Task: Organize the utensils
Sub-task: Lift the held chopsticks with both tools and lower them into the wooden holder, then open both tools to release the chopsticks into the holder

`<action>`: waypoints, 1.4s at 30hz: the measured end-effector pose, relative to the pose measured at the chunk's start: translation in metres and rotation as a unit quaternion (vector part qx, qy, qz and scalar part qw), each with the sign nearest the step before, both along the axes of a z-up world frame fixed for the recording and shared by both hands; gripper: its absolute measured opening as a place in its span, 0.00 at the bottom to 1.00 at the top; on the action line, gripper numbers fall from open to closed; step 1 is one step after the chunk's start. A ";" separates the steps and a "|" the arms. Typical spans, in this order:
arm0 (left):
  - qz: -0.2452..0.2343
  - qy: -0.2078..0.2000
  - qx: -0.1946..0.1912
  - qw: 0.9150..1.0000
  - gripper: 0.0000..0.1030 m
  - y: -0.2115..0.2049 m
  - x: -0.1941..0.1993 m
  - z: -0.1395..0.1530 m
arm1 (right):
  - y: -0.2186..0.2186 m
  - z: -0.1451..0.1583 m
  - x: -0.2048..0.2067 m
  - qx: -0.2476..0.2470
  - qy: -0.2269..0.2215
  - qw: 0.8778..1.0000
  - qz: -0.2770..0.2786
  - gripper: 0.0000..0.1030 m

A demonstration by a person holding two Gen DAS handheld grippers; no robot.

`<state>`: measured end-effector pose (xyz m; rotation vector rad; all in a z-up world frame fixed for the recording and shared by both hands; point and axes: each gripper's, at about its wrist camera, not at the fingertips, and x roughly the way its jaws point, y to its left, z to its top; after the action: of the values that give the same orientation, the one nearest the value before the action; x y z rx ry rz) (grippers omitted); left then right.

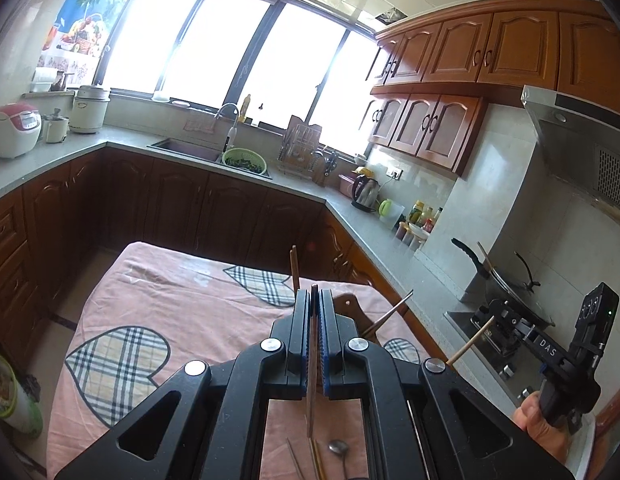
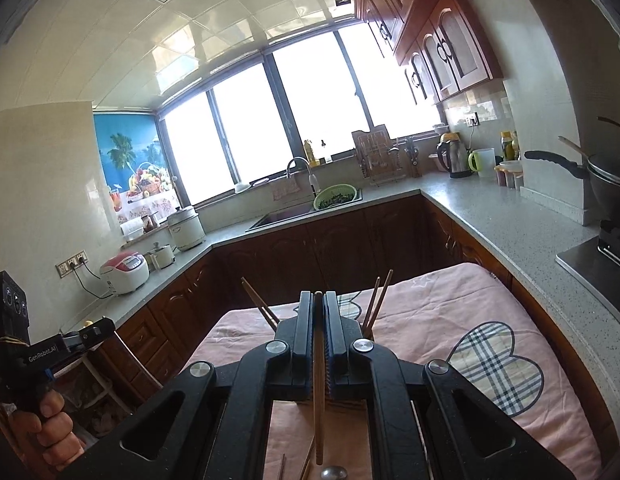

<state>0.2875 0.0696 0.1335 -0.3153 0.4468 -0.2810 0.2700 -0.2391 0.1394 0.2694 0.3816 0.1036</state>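
Observation:
My left gripper (image 1: 314, 296) is shut on a dark wooden chopstick (image 1: 311, 392) that runs down between its pads, held above the pink cloth-covered table (image 1: 181, 320). My right gripper (image 2: 318, 300) is shut on a lighter wooden chopstick (image 2: 318, 412), also above the table. Several chopsticks (image 2: 377, 304) stick up from a holder mostly hidden behind the fingers; one also shows in the left wrist view (image 1: 293, 268). A metal spoon (image 1: 338, 449) and loose chopsticks (image 1: 316, 460) lie on the cloth below. The right gripper shows in the left wrist view (image 1: 506, 332), holding its chopstick (image 1: 470, 342).
Grey counters (image 1: 350, 208) ring the table. A sink with a green colander (image 1: 244, 160), a kettle (image 1: 366, 192), condiment bottles (image 1: 422, 216), a wok on the stove (image 1: 506, 280) and rice cookers (image 1: 13, 128) stand on them.

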 end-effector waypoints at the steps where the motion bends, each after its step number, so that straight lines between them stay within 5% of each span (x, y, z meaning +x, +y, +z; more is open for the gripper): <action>1: 0.001 -0.006 0.002 1.000 0.02 -0.001 0.006 0.003 | -0.001 0.004 0.005 -0.002 -0.006 1.000 -0.004 0.04; 16: 0.020 -0.050 0.004 0.999 0.03 -0.032 0.110 -0.009 | -0.016 0.017 0.080 -0.006 -0.051 0.998 -0.044 0.04; 32: 0.038 0.018 0.006 0.999 0.02 -0.073 0.193 -0.089 | -0.023 -0.058 0.106 0.009 -0.006 0.998 -0.061 0.04; 42: 0.030 0.053 0.006 0.998 0.03 -0.076 0.220 -0.107 | -0.026 -0.082 0.113 0.018 0.025 0.998 -0.057 0.05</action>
<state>0.5072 -0.0064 0.0264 -0.3322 0.5418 -0.2028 0.3827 -0.2652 0.0576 0.3298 0.4132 -0.0077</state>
